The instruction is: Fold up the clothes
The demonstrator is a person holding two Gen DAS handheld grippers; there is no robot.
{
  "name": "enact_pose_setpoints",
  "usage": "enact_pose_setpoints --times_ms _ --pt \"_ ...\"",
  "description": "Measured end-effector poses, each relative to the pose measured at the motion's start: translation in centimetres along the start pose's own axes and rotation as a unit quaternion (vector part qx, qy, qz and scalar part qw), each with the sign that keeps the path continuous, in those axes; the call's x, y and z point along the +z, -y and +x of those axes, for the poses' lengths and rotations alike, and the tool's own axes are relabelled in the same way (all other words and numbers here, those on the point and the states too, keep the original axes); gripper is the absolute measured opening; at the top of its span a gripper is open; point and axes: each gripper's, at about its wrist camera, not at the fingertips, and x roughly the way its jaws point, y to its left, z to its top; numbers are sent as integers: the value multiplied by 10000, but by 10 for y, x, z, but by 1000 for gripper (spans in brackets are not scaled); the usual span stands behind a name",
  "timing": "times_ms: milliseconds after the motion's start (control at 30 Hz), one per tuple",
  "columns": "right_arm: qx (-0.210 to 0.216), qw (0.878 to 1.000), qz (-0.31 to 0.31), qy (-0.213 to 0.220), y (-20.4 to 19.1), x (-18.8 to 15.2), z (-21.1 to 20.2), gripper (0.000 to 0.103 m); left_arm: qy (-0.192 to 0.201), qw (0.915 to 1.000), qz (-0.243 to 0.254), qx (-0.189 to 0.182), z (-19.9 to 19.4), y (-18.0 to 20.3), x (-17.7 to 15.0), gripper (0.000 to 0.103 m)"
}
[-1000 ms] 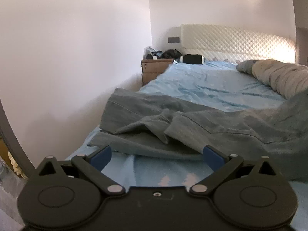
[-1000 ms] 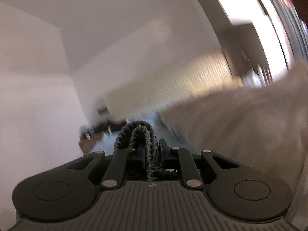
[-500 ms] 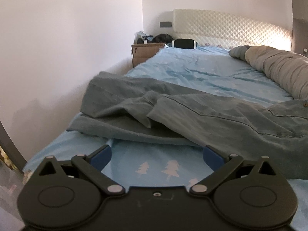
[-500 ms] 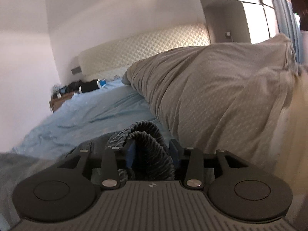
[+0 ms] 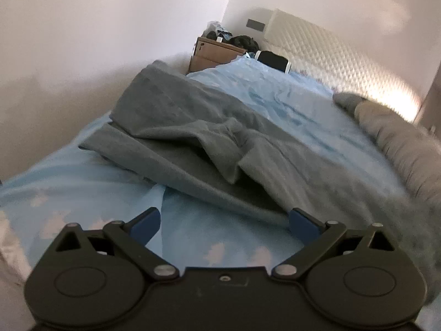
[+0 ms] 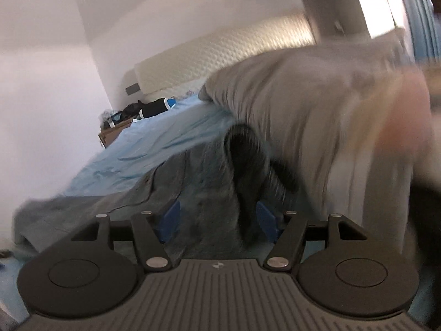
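Two spread grippers: left gripper [image 5: 224,222] over bare blue sheet [image 5: 82,182], right gripper [image 6: 217,216], just opening, astride dark ribbed waistband [image 6: 248,149].

A bedroom in a home is shown. Most of both views is filled by a bed [image 5: 275,104] covered with a light blue sheet [image 5: 69,193] printed with small white shapes. A cream quilted headboard [image 5: 317,52] is set against the far white wall [image 5: 82,41]. A wooden bedside cabinet [image 5: 212,55] is placed in the corner beside the bed, with dark items piled on top. A grey duvet [image 6: 317,104] is heaped along one side. What may be a curtain [image 6: 421,22] is seen at the blurred right edge of the right wrist view.
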Motion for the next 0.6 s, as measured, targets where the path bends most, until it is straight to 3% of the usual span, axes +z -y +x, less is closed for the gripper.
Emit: enact_pose_setpoints --times_ms 100,167,333,433,600 --pt "276 9963 708 -402 6 -17 12 66 -90 9982 -493 -316 10 -19 11 98" --pt "127 9932 955 -648 6 -26 26 66 -189 9947 -891 -485 18 -34 16 98" --pt "107 9842 1391 -1088 11 -40 58 71 -425 9757 -2000 -793 40 -81 22 98" --pt "251 9777 1740 -1150 16 -45 72 72 -439 9621 -2525 -931 53 -105 28 98" --pt "269 9637 2440 -1048 25 -47 89 74 -419 9504 -2891 -1068 75 -117 47 98"
